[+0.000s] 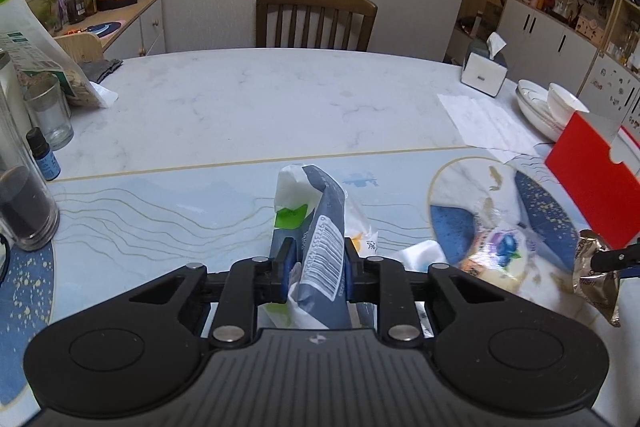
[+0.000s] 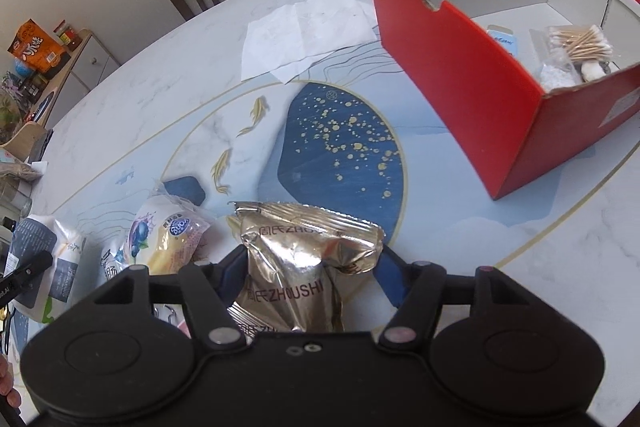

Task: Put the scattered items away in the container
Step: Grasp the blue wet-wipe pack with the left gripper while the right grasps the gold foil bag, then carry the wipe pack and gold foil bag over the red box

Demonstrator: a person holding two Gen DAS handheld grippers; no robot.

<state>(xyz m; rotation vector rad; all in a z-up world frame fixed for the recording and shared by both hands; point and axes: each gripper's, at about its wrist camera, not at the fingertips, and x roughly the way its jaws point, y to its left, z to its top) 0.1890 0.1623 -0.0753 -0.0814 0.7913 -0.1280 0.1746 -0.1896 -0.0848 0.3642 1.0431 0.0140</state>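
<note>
The gold foil packet (image 2: 296, 267) read "ZHOUSHI", pinched in the right tongs (image 2: 308, 267), tilted down over the tabletop (image 2: 540, 247). The left tongs (image 1: 316, 267) were clamped on a grey-blue barcoded pack (image 1: 324, 247). The red box (image 2: 460, 79) held bagged cotton swabs (image 2: 580, 45); a blueberry snack bag (image 2: 168, 239) lay loose beside it all.

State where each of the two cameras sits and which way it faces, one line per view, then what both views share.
Left wrist: on the left gripper, looking forward and down across the table toward a chair; its jaws pinch a blue-and-white packet.
Right wrist: on the right gripper, angled down at the red box; its jaws hold a gold foil packet.
Shared: chair, tissue box, red box, blueberry snack bag, and each view catches the other's packet.
</note>
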